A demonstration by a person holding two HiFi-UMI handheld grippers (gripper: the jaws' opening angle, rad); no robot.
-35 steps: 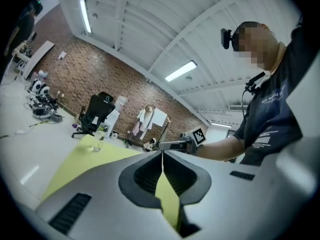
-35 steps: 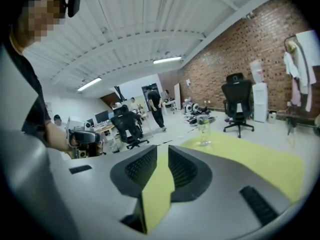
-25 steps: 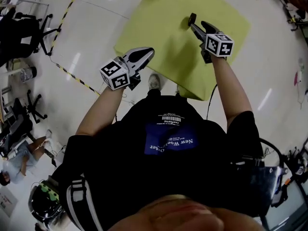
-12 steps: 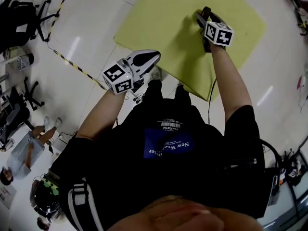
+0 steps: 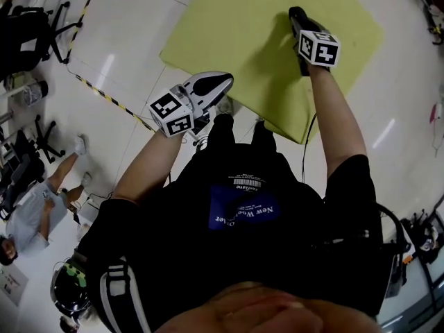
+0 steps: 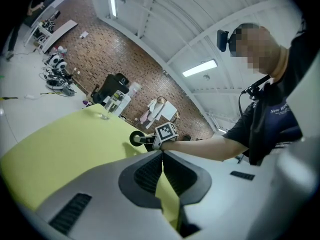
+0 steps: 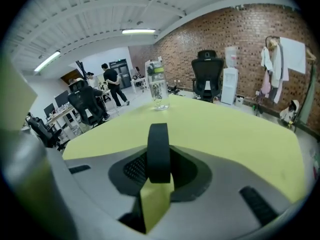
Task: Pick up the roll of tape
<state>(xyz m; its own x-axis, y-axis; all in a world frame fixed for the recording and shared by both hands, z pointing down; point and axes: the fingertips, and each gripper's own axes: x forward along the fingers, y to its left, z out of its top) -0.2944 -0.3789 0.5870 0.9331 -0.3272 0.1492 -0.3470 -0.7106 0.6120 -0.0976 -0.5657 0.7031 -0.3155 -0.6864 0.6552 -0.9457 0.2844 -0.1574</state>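
The black roll of tape (image 7: 159,151) stands on edge between the pads of my right gripper (image 7: 159,170), just above the yellow-green table (image 7: 225,134). The jaws have just been closing, and both pads now press on the roll's flat sides. In the head view my right gripper (image 5: 297,16) reaches over the table's right part, and the roll is mostly hidden at its tip. The left gripper view shows the roll (image 6: 135,138) as a small dark ring ahead of the marker cube. My left gripper (image 6: 162,156) is shut and empty, hanging off the table's near edge (image 5: 220,83).
A clear glass (image 7: 159,91) stands on the table's far side, also visible as a glass (image 6: 106,115) in the left gripper view. Office chairs (image 7: 207,74), desks and people stand around the room. Yellow-black tape (image 5: 111,99) lines the floor at left.
My right gripper has moved forward over the table to the roll and closed on it. The left gripper has hardly shifted.
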